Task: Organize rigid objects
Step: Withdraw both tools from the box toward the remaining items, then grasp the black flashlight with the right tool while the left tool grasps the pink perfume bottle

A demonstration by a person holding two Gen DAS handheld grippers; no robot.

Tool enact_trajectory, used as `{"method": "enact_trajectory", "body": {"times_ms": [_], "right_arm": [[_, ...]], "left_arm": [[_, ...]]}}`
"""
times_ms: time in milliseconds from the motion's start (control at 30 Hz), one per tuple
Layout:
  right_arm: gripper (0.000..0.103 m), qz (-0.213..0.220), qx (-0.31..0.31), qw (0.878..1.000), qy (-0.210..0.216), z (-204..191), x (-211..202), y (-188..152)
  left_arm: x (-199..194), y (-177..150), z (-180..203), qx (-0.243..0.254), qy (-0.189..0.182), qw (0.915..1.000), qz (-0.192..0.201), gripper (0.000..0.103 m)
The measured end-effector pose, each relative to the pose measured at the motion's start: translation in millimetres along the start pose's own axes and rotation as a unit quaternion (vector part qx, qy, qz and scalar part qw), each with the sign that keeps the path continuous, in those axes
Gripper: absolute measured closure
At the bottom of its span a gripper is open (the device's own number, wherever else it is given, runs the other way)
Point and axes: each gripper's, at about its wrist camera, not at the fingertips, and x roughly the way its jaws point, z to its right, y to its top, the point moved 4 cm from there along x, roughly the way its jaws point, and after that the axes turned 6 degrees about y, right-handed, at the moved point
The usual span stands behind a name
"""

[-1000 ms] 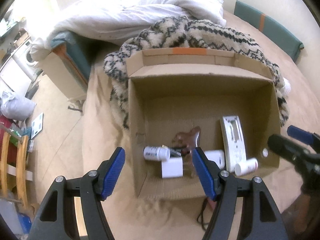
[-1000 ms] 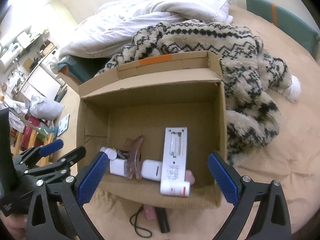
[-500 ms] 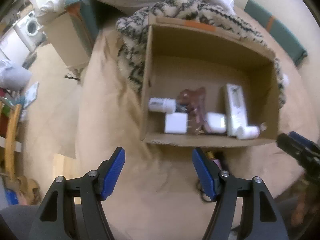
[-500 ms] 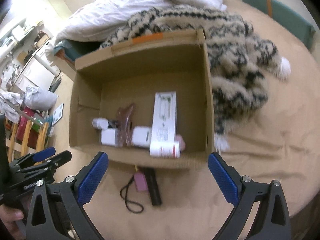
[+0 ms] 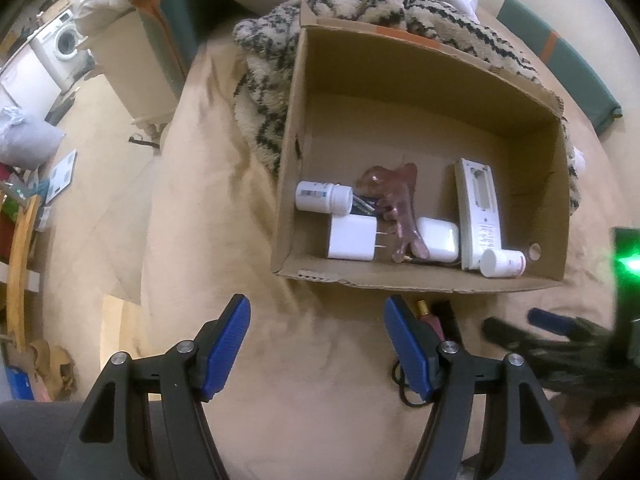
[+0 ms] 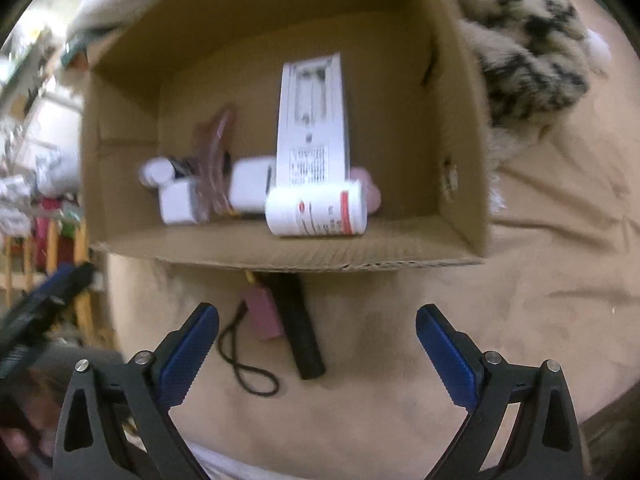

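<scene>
While most of the small items already lie along the near wall of the box [image 5: 420, 92], two things remain outside it on the bed [image 6: 540, 320]: a black cylinder [image 6: 298, 328] and a pink item [image 6: 262, 312] with a looped cord [image 6: 244, 364], both tucked just beside the box's near wall. Inside, the bottles [image 6: 316, 209], the charger [image 5: 352, 237], the white case [image 5: 438, 239], the clip [image 5: 390, 200] and the remote [image 5: 478, 210] crowd together, probably because each was dropped in from the near side.

The right hand-held gripper [image 6: 316, 344] hangs spread wide and empty above the cylinder, which lies between its fingers in view; that placement suggests the cylinder is the next pick. The left hand-held gripper [image 5: 316, 340] is likewise wide open and holds nothing, hovering over bare bedding in front of the box, likely kept out of the way. Motion blur in the right view makes finer detail uncertain.
</scene>
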Motion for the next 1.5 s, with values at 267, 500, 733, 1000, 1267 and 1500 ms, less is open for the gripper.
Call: {"method": "enact_trajectory", "body": {"times_ms": [267, 500, 733, 1000, 1267, 1500], "right_arm": [[0.064, -0.034, -0.058, 0.997, -0.041, -13, 33, -8], [0.066, -0.033, -0.066, 0.997, -0.033, -23, 34, -10], [0.066, -0.045, -0.084, 0.995, -0.032, -31, 43, -18], [0.064, -0.041, -0.142, 0.985, -0.091, -52, 64, -23], [0.082, -0.036, -0.134, 0.990, -0.020, -83, 57, -29], [0.082, -0.020, -0.103, 0.995, 0.001, -80, 38, -27]], "left_arm": [[-1, 0, 0, -0.008, -0.018, 0.9998, -0.009, 0.036], [2, -1, 2, -0.004, -0.013, 0.9998, -0.012, 0.036], [7, -3, 0, -0.008, -0.007, 0.9998, -0.016, 0.036], [13, -6, 7, 0.013, 0.019, 0.9996, -0.013, 0.036], [19, -6, -5, 0.000, 0.034, 0.9992, -0.018, 0.036], [20, -6, -8, -0.004, 0.036, 0.9992, -0.018, 0.036]]}}
